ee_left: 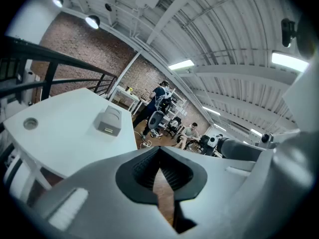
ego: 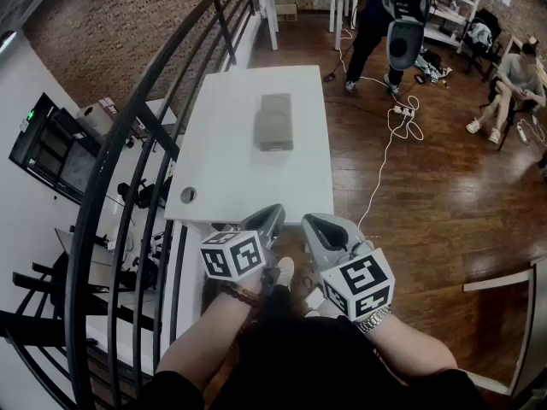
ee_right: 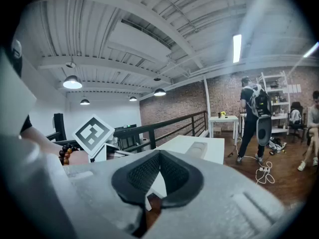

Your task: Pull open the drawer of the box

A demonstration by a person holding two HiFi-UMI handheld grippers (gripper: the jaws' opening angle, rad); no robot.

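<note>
A small grey box (ego: 275, 122) lies flat on the far half of a white table (ego: 231, 178), its drawer front facing me. Both grippers hover near my body, short of the table's near edge and well away from the box. My left gripper (ego: 272, 215) is shut with nothing between its jaws; in the left gripper view (ee_left: 159, 151) the box (ee_left: 109, 121) sits far ahead on the table (ee_left: 60, 133). My right gripper (ego: 313, 223) is also shut and empty; the right gripper view (ee_right: 159, 156) shows the box (ee_right: 198, 148) in the distance.
A black metal railing (ego: 128, 169) runs along the table's left side. There is a round cable hole (ego: 188, 195) at the table's near left corner. A white cable (ego: 389, 148) trails over the wooden floor to the right. A person (ego: 376, 24) stands at the back and another (ego: 517, 79) sits at the right.
</note>
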